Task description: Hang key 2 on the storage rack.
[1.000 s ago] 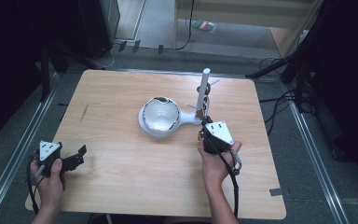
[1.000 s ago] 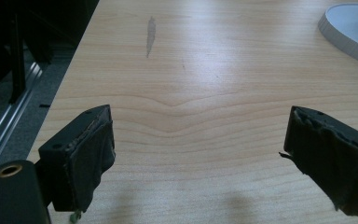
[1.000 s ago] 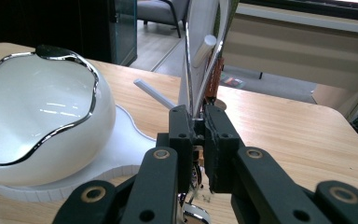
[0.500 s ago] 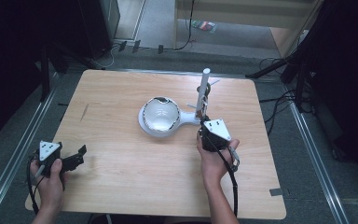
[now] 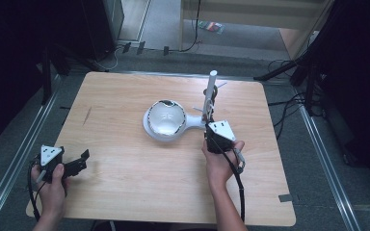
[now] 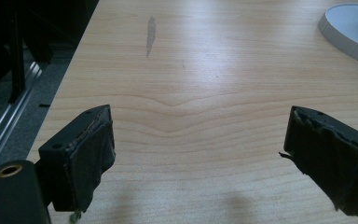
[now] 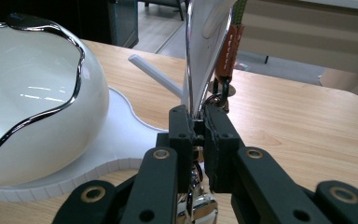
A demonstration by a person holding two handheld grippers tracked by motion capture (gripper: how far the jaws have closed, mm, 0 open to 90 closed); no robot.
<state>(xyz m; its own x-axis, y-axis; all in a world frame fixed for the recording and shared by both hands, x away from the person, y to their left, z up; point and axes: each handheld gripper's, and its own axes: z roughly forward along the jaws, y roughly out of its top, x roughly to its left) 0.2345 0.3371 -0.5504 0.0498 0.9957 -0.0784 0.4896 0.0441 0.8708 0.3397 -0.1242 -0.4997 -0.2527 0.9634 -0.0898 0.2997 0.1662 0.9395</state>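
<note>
A white bowl [image 5: 165, 118] with a wavy chrome rim sits on a flat white base [image 5: 192, 122] at the table's middle. A slim white upright post [image 5: 210, 91] rises from the base's right end. My right gripper [image 5: 207, 127] is at the foot of that post. In the right gripper view its jaws [image 7: 199, 135] are shut on the chrome-edged lower part of the post [image 7: 203, 46], with the bowl [image 7: 28, 102] to their left. My left gripper [image 5: 82, 161] rests open near the table's front left corner, with nothing between its jaws [image 6: 200, 158].
An orange strap [image 7: 226, 51] hangs beside the post, and a thin white stick [image 7: 156, 74] juts out behind it. The base's edge [image 6: 349, 32] lies far ahead of the left gripper. Bare wooden table [image 5: 125, 187] spreads between the hands. Cables lie on the floor beyond.
The right gripper has crept slightly toward the post, still shut on it. The left gripper has stayed where it was.
</note>
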